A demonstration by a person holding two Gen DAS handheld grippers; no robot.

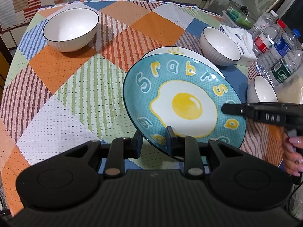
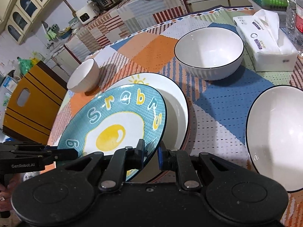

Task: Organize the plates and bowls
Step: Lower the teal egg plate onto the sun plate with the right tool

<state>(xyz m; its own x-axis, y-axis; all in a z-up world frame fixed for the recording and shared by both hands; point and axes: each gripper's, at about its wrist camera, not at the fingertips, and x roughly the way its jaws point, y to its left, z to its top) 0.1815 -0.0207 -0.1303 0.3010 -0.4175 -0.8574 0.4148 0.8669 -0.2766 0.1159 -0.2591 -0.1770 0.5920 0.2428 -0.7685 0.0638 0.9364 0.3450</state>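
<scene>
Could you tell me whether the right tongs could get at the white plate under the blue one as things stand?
Probably not: the right tongs grip the blue plate, which covers most of the white plate.

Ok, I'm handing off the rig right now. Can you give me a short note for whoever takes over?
Left gripper: shut on the near rim of the blue egg plate.
Right gripper: shut on the same plate's rim at the other side.
The plate is tilted, its far edge over the white plate. Whether they touch cannot be told.
Three white bowls stand apart on the tablecloth: far-left bowl, bowl by the tissue pack, bowl by the bottles.
Done: blue plate brought over the white one.
Left: probably set it down flat and let go, then gather the bowls.
</scene>
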